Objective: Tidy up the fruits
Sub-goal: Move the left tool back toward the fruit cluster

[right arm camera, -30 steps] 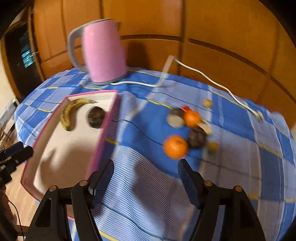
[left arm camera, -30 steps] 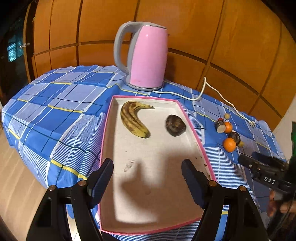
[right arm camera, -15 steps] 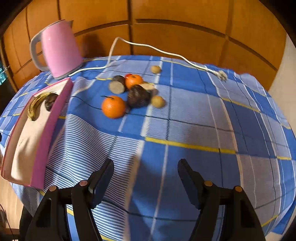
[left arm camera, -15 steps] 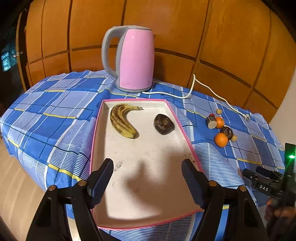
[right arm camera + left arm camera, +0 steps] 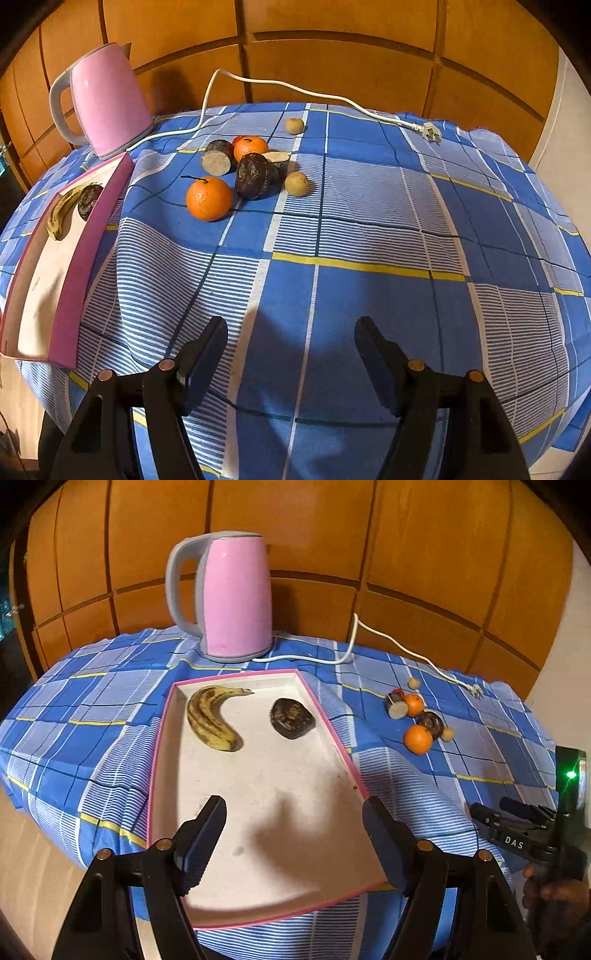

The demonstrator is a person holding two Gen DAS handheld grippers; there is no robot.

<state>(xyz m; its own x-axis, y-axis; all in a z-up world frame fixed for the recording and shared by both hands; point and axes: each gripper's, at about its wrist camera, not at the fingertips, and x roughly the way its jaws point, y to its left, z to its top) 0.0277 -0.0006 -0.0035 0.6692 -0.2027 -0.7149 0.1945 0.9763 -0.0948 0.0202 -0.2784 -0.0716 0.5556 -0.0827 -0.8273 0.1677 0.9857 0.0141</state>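
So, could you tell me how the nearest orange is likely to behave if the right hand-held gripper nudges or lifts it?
The nearest orange looks round, so a nudge would probably roll it across the cloth. Its skin seems firm and dimpled, likely giving decent grip. Dark fruit sits close beside it and may get bumped.

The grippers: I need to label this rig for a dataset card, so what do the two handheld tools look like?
Both look alike: the left gripper and the right gripper have glossy black plastic arms with copper-coloured rivets and dark ribbed finger pads. Seen from the left wrist view, the right gripper's black body carries white letters "DAS" and a lit green lamp.
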